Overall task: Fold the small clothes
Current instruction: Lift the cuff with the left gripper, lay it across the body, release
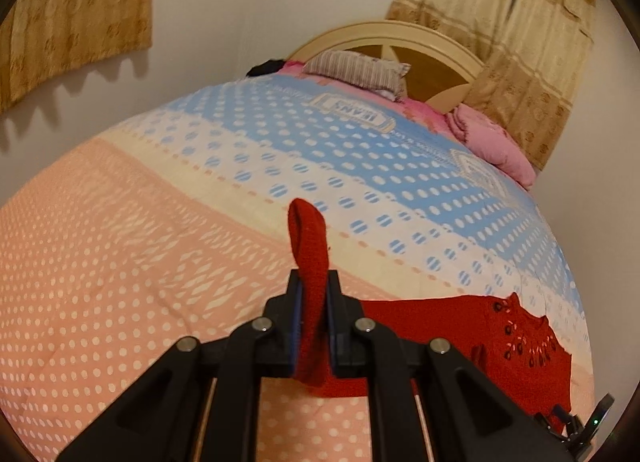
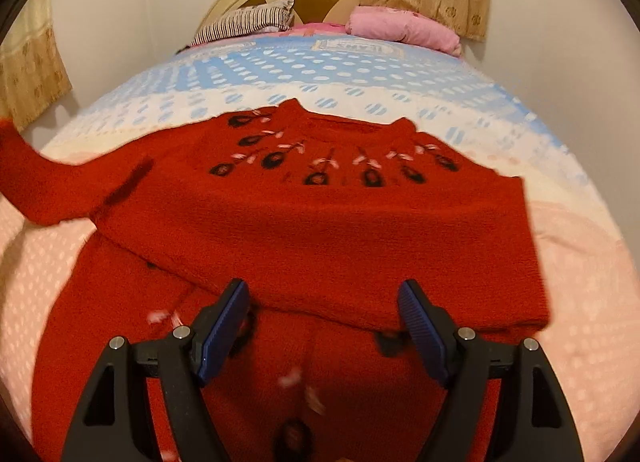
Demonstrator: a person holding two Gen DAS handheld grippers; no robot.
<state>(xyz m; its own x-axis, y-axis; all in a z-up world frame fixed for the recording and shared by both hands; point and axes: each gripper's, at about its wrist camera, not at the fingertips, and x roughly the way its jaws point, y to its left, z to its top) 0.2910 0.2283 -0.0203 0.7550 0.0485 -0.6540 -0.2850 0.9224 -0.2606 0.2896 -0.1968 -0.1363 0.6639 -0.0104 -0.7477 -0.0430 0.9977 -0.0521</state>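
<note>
A small red knitted sweater with black and pink flower stitching lies on the bed, partly folded over itself. One red sleeve is pinched between the blue pads of my left gripper and stands up above the fingers, lifted off the bed. That same sleeve rises at the left edge of the right wrist view. The sweater's body lies to the lower right in the left wrist view. My right gripper hovers open over the sweater's near part, nothing between its fingers.
The bed cover is pink with white dots near me and blue and white farther off. A striped pillow and a pink blanket lie by the wooden headboard. Curtains hang on the wall behind.
</note>
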